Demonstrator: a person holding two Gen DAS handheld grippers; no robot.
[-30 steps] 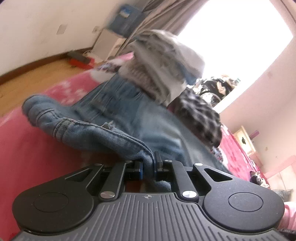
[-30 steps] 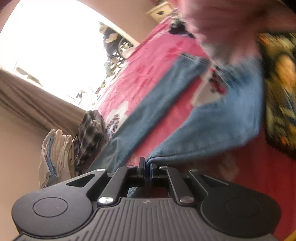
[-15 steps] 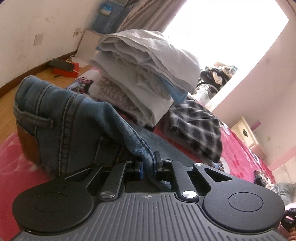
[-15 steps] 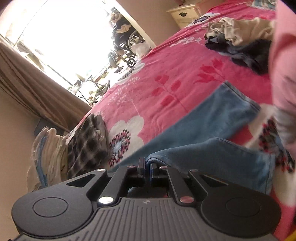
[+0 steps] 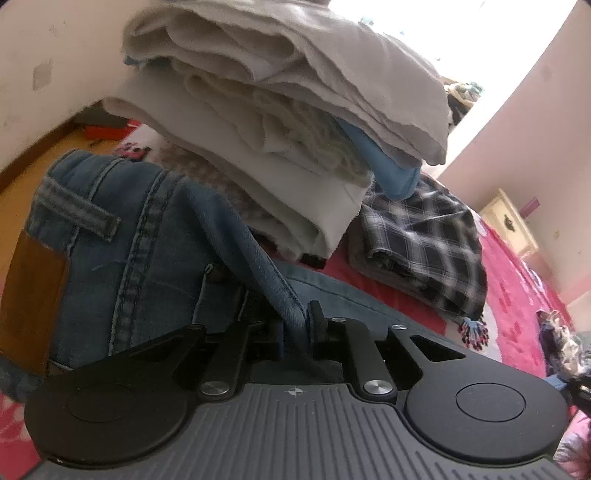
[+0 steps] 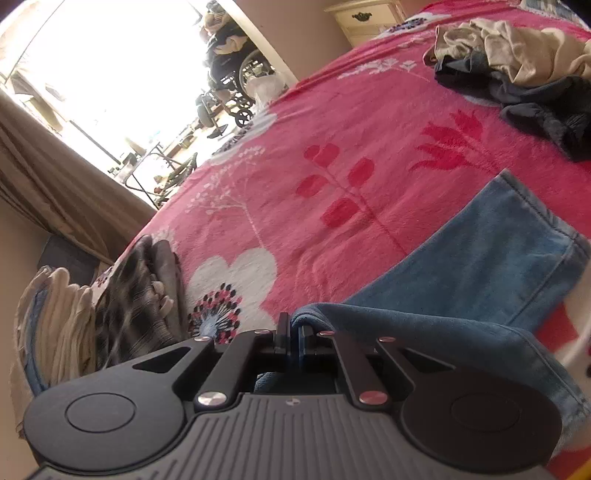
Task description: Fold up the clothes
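A pair of blue jeans (image 5: 129, 240) lies on the pink flowered blanket (image 6: 332, 147). In the left wrist view its waistband, with a belt loop and a brown patch, stands bunched at the left. A fold of its denim runs down into my left gripper (image 5: 298, 323), whose jaws are opening while the pads still touch the cloth. In the right wrist view my right gripper (image 6: 291, 328) is shut on another folded edge of the jeans (image 6: 480, 258). One leg stretches away to the right, its hem flat on the blanket.
A tall stack of folded pale clothes (image 5: 277, 110) rises just behind the jeans, with a folded plaid shirt (image 5: 424, 251) beside it. Loose beige and dark garments (image 6: 517, 74) lie at the far right of the bed. A cream nightstand (image 6: 369, 18) and a wheelchair (image 6: 236, 74) stand beyond.
Both grippers have carried the denim across the bed toward the folded stack, which now looms much closer in the left wrist view. The jeans' waist has bunched up at the left.
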